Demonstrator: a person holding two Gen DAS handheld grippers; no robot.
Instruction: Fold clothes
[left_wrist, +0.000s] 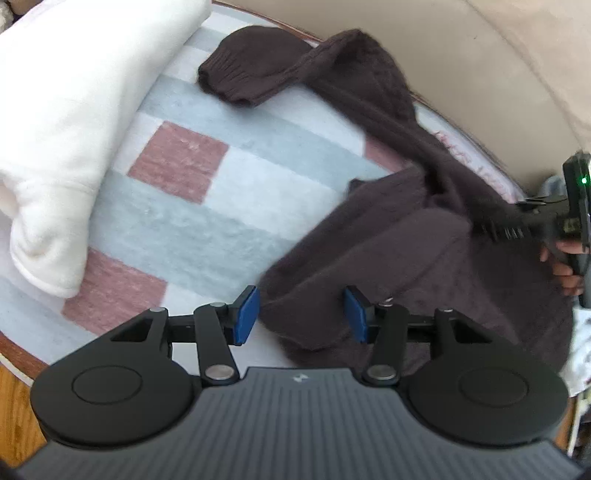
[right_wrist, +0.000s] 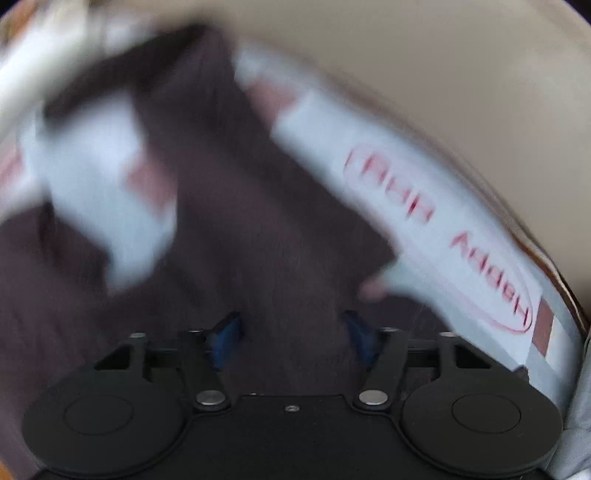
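Note:
A dark brown knitted sweater (left_wrist: 388, 240) lies crumpled on a checked blanket (left_wrist: 221, 221), with one sleeve and its cuff (left_wrist: 229, 74) stretched toward the far side. My left gripper (left_wrist: 301, 315) hovers over the sweater's near edge. Its blue pads (left_wrist: 245, 317) stand apart with a fold of knit between them, not pressed. In the blurred right wrist view my right gripper (right_wrist: 291, 339) is wide open just above the sweater (right_wrist: 240, 221), gripping nothing. A hand (left_wrist: 565, 273) holding that right tool shows at the right edge of the left wrist view.
A thick white folded fleece (left_wrist: 74, 129) lies on the left of the blanket. A beige padded surface (left_wrist: 480, 55) rises behind. A wooden edge (left_wrist: 14, 387) borders the near left. Red lettering (right_wrist: 461, 229) marks the pale cloth on the right.

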